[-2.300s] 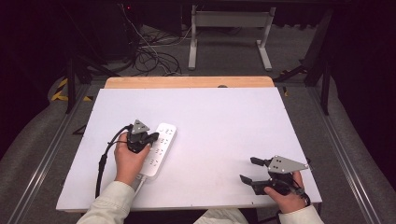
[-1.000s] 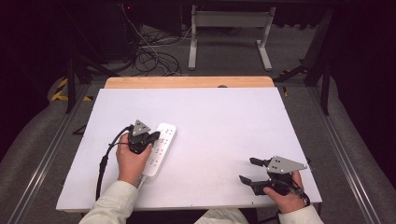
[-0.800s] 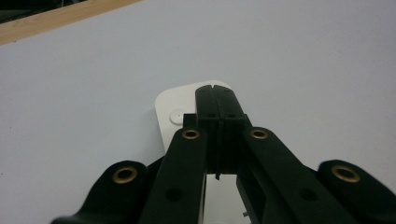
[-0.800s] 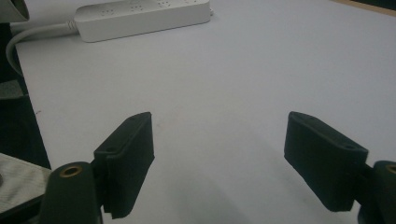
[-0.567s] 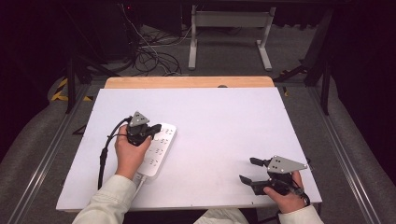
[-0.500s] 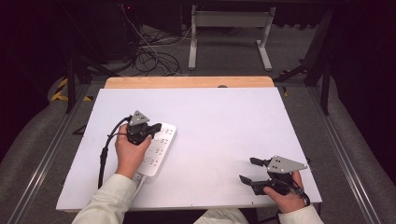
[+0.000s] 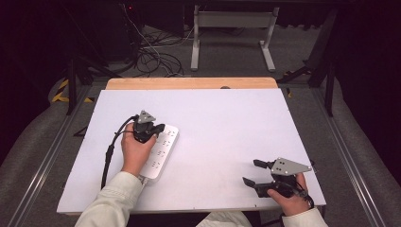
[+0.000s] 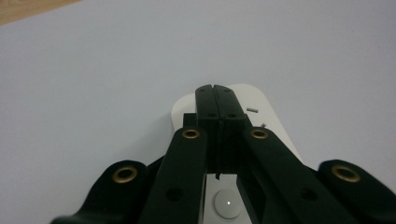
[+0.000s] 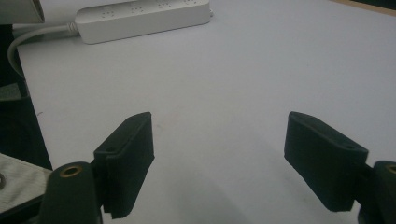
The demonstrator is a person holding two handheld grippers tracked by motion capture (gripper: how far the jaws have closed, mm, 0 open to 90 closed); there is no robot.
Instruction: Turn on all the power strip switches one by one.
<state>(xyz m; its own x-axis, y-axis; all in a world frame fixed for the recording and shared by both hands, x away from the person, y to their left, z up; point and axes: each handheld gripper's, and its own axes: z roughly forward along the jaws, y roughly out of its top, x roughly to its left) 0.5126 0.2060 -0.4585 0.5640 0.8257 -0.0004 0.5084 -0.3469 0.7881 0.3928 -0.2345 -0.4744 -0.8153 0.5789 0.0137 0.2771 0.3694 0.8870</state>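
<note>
While unlabelled, power strip [image 7: 161,151] lies under left claw [image 7: 160,127].

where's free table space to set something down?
Bare: the whole middle between the power strip and the right gripper, plus the far half of the white table. Crowded: near-left, where the shut left gripper sits over the strip.

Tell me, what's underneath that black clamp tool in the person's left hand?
Under the left gripper lies a white power strip on the white table. The closed jaws sit over its far end; a round button shows below them. The strip's part directly beneath the jaws is covered.
</note>
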